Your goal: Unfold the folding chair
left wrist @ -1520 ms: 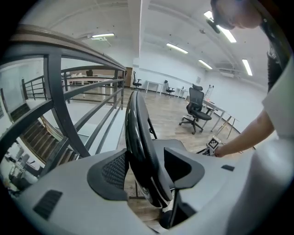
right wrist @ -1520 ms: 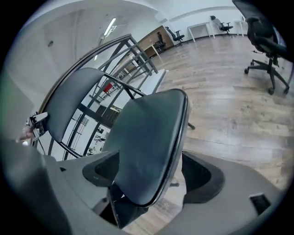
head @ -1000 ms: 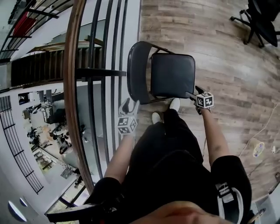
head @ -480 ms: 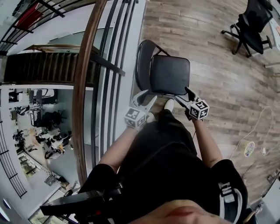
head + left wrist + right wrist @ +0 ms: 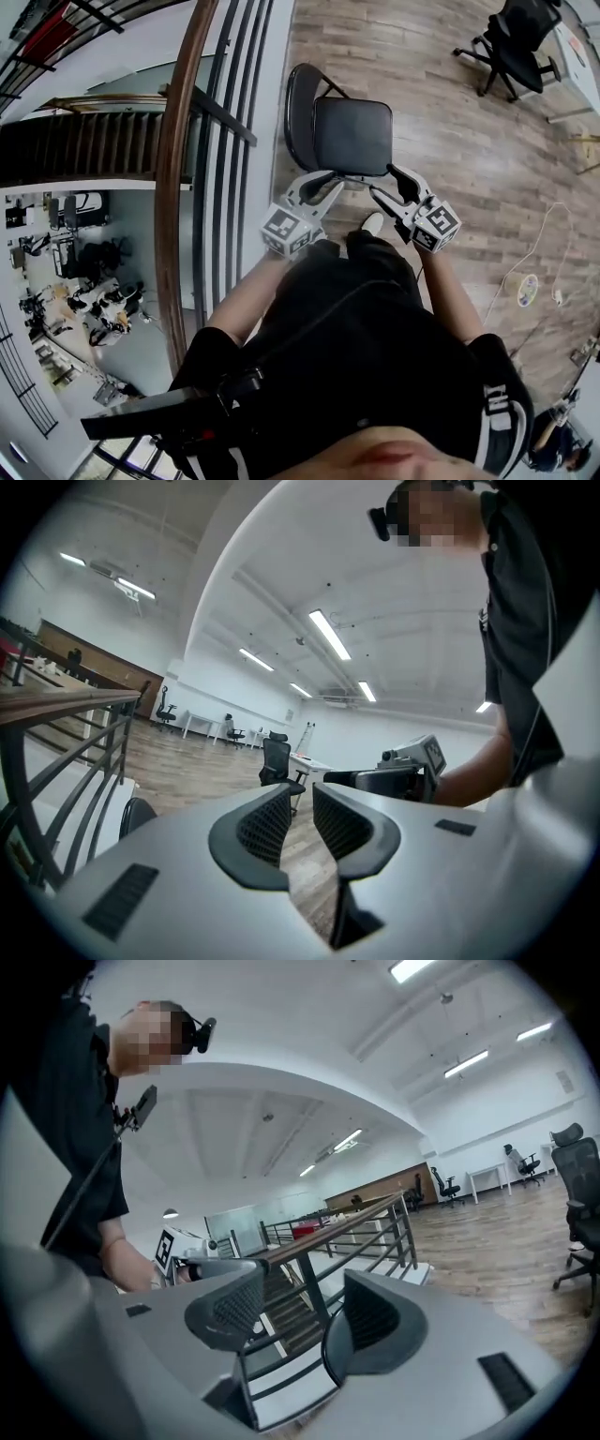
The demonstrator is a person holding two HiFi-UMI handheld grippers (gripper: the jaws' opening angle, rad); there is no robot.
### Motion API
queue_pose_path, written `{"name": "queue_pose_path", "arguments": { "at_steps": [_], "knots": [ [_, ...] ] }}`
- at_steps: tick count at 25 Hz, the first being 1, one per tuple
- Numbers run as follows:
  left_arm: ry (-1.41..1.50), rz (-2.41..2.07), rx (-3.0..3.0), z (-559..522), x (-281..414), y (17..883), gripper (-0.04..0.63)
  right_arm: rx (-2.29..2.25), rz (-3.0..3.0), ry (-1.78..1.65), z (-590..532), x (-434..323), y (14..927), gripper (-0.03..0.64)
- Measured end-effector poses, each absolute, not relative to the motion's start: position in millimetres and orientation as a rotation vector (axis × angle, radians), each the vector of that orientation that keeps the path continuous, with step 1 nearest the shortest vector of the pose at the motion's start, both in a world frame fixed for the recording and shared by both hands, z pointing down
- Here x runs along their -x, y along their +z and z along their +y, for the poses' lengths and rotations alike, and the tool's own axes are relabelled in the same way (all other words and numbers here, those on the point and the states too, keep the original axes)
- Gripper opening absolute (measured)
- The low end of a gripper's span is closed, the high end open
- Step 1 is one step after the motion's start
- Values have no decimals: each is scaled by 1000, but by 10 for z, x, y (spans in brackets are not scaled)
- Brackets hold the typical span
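Observation:
The black folding chair (image 5: 352,136) stands unfolded on the wooden floor, its seat flat and its curved backrest (image 5: 298,122) on the railing side. Both grippers hang in the air in front of the seat's near edge and touch nothing. My left gripper (image 5: 323,183) (image 5: 298,808) points level; its jaws are closing to a narrow gap with nothing between them. My right gripper (image 5: 389,185) (image 5: 300,1312) stands wider, its jaws also closing on nothing. Each gripper view shows the other one: the right gripper (image 5: 398,771) and the left gripper (image 5: 202,1255).
A wooden-topped metal railing (image 5: 183,187) runs along the left, with a stairwell and a lower floor beyond it. An office chair (image 5: 511,37) stands at the far right. A small roll with a cable (image 5: 526,289) lies on the floor to the right.
Both grippers have left the seat's front corners and risen towards the person. Their jaws have narrowed, the left more. The chair has stayed unfolded in place.

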State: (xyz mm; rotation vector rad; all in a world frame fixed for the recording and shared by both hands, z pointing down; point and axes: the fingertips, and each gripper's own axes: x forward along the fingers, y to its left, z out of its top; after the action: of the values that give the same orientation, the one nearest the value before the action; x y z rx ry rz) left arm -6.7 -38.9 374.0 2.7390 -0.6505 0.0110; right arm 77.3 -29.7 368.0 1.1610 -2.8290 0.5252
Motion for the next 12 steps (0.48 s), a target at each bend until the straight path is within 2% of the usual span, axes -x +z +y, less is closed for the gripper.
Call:
{"name": "queue_pose_path", "arguments": {
  "at_steps": [1, 2, 5, 9, 12],
  "knots": [
    [10, -632, -2746, -348, 18, 3718, 70, -1154, -2850, 519, -256, -797, 3600, 236],
    [10, -617, -2752, -316, -38, 3701, 62, -1148, -2865, 507, -219, -833, 3537, 197],
    [20, -614, -2774, -304, -200, 3625, 40, -1119, -2925, 486, -143, -935, 3349, 136],
    [-6, -629, -2796, -384, -411, 3390, 6, -1073, -3005, 408, -147, -1042, 3058, 10],
    [-21, -628, -2814, -343, -603, 3262, 5, -1105, -2959, 284, -131, -1205, 3002, 8]
  ]
}}
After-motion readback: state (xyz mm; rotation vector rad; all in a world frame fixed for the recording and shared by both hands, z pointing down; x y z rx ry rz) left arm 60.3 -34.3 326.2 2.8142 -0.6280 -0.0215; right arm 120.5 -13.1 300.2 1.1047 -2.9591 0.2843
